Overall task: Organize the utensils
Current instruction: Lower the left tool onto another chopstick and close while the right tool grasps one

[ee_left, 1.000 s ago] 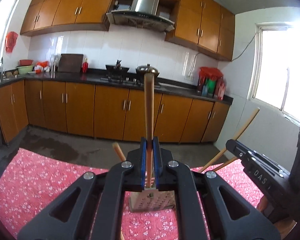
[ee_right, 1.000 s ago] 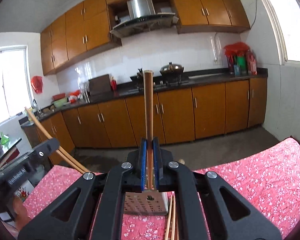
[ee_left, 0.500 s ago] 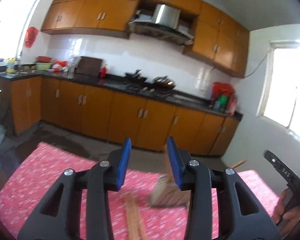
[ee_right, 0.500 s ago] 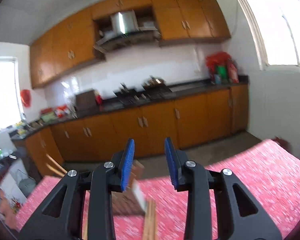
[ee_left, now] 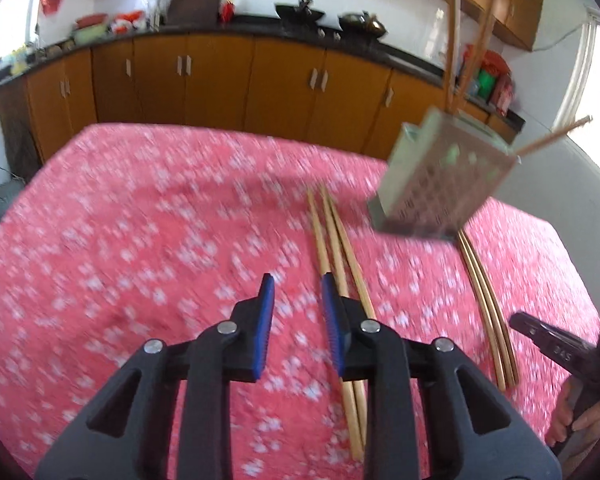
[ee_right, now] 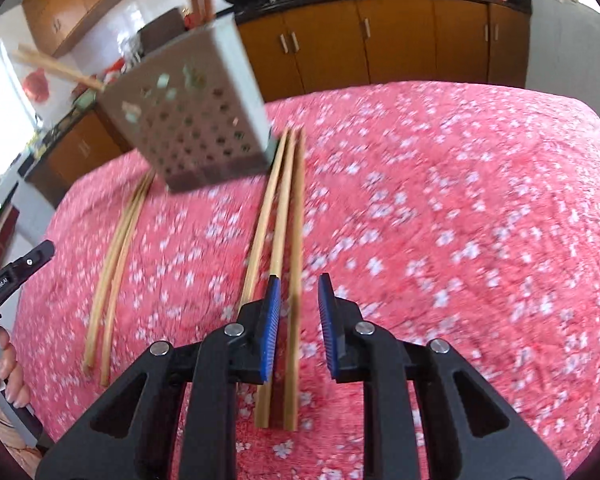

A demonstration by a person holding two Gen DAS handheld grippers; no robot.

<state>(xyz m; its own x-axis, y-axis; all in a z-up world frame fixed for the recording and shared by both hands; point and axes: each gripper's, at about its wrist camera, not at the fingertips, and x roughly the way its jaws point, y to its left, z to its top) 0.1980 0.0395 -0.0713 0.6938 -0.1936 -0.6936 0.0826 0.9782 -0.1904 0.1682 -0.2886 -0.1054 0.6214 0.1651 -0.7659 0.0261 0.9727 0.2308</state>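
Both grippers now tip down over the pink tablecloth (ee_left: 140, 220) instead of facing the cabinets. The chopstick each clamped a second ago is gone: left gripper (ee_left: 298, 284) and right gripper (ee_right: 299, 284) stand parted, closing, pressing nothing.

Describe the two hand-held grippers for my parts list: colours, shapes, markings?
Both match: the left hand-held gripper and right hand-held gripper have black plastic frames with triangular cut-outs, silver round bolts, and ribbed blue pads on the fingers. White lettering marks each body's side. No cables or sleeves show.
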